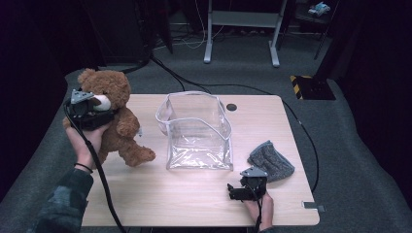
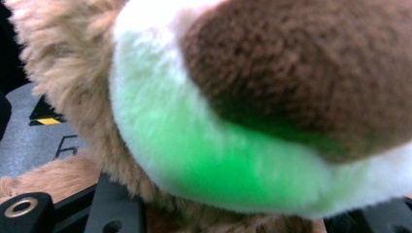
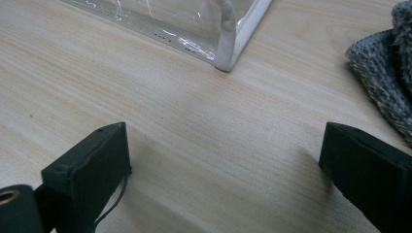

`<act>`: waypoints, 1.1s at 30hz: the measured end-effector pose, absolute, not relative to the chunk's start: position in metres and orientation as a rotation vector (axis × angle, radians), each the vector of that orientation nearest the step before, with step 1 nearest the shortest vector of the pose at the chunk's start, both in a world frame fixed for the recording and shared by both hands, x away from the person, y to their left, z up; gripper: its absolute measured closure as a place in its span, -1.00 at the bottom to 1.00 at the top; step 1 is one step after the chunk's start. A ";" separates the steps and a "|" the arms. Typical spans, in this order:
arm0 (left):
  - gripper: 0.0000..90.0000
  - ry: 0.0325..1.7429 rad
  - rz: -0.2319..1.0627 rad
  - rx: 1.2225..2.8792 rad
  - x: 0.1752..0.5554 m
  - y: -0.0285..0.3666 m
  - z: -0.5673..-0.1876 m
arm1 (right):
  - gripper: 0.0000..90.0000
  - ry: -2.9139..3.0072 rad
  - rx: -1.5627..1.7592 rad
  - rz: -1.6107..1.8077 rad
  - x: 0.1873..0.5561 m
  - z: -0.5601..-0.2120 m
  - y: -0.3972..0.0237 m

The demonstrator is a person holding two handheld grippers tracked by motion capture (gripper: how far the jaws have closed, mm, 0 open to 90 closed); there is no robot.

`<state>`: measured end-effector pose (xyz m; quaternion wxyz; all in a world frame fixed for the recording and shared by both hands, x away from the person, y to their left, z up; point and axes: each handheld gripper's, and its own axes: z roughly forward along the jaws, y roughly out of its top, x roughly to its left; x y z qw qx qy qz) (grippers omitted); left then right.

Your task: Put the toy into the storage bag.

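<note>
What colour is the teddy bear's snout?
White, with a dark brown nose; the teddy bear snout shows best in the left gripper view.

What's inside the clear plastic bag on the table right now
The clear plastic bag stands open-topped and looks empty; through its walls only the table shows. The teddy bear is still outside it, held by the left gripper, and the grey cloth lies beside it.

A clear plastic bag [image 1: 197,133] with white edging stands open at the middle of the pale wooden table [image 1: 160,194], and a grey knitted cloth [image 1: 271,159] lies crumpled near the bag's right side. Beyond the table, on the grey carpet [image 1: 359,145], stand the grey legs of a metal frame [image 1: 243,22]; a black cable [image 1: 194,85] runs across the floor, and a black and yellow striped block [image 1: 303,82] sits to the right.
</note>
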<state>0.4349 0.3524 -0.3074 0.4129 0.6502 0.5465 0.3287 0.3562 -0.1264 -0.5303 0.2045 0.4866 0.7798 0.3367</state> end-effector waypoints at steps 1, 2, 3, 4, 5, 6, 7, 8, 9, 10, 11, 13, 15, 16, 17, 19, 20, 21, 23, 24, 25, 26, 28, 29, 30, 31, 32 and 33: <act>0.01 1.372 0.830 1.633 0.435 0.352 -0.305 | -0.92 2.174 1.358 0.939 0.356 -0.530 -0.126; 0.01 1.370 0.835 1.628 0.436 0.352 -0.303 | -0.92 2.174 1.357 0.939 0.356 -0.530 -0.126; 0.01 1.369 0.840 1.640 0.437 0.352 -0.300 | -0.92 2.175 1.353 0.938 0.356 -0.530 -0.127; 0.01 1.365 0.846 1.640 0.438 0.352 -0.298 | -0.92 2.174 1.357 0.939 0.356 -0.530 -0.126; 0.01 1.365 0.851 1.634 0.439 0.352 -0.296 | -0.92 2.174 1.358 0.939 0.356 -0.530 -0.126; 0.01 1.364 0.854 1.637 0.441 0.351 -0.293 | -0.92 2.175 1.351 0.937 0.356 -0.530 -0.127; 0.01 1.364 0.860 1.632 0.442 0.350 -0.291 | -0.92 2.174 1.357 0.939 0.356 -0.530 -0.126; 0.01 1.362 0.864 1.635 0.443 0.350 -0.288 | -0.92 2.174 1.358 0.939 0.356 -0.530 -0.126; 0.01 1.360 0.869 1.633 0.445 0.349 -0.286 | -0.92 2.174 1.353 0.937 0.356 -0.530 -0.127; 0.01 1.361 0.871 1.631 0.446 0.349 -0.283 | -0.92 2.174 1.352 0.937 0.356 -0.530 -0.127; 0.01 1.356 0.876 1.631 0.448 0.348 -0.279 | -0.92 2.179 1.354 0.937 0.356 -0.530 -0.127; 0.01 1.352 0.883 1.639 0.449 0.347 -0.277 | -0.92 2.179 1.349 0.937 0.356 -0.530 -0.127; 0.01 1.349 0.893 1.622 0.453 0.343 -0.270 | -0.92 2.178 1.355 0.937 0.356 -0.530 -0.127; 0.01 1.349 0.893 1.622 0.453 0.343 -0.270 | -0.92 2.178 1.355 0.937 0.356 -0.530 -0.127; 0.01 1.343 0.902 1.635 0.455 0.342 -0.265 | -0.92 2.172 1.360 0.937 0.356 -0.530 -0.127; 0.01 1.339 0.907 1.631 0.458 0.339 -0.261 | -0.92 2.172 1.359 0.938 0.356 -0.530 -0.127; 0.01 1.339 0.907 1.631 0.458 0.339 -0.261 | -0.92 2.172 1.359 0.938 0.356 -0.530 -0.127; 0.01 1.341 0.906 1.627 0.460 0.338 -0.259 | -0.92 2.172 1.359 0.938 0.356 -0.530 -0.127; 0.01 1.338 0.914 1.627 0.464 0.334 -0.254 | -0.92 2.172 1.359 0.938 0.356 -0.530 -0.127; 0.01 1.338 0.914 1.627 0.464 0.334 -0.254 | -0.92 2.172 1.359 0.938 0.356 -0.530 -0.127; 0.01 1.336 0.921 1.625 0.467 0.332 -0.250 | -0.92 2.172 1.360 0.937 0.356 -0.530 -0.127; 0.01 1.336 0.921 1.625 0.467 0.332 -0.250 | -0.92 2.172 1.360 0.937 0.356 -0.530 -0.127; 0.01 1.329 0.933 1.627 0.471 0.328 -0.245 | -0.92 2.172 1.358 0.938 0.356 -0.530 -0.127; 0.01 1.329 0.933 1.627 0.471 0.328 -0.245 | -0.92 2.172 1.358 0.938 0.356 -0.530 -0.127; 0.01 1.327 0.937 1.626 0.472 0.326 -0.244 | -0.92 2.172 1.358 0.938 0.356 -0.530 -0.127; 0.01 1.322 0.947 1.624 0.474 0.324 -0.239 | -0.92 2.172 1.359 0.938 0.356 -0.530 -0.127; 0.01 1.323 0.950 1.616 0.475 0.323 -0.237 | -0.92 2.172 1.358 0.938 0.356 -0.530 -0.127; 0.01 1.321 0.956 1.610 0.476 0.323 -0.234 | -0.92 2.172 1.358 0.938 0.356 -0.530 -0.127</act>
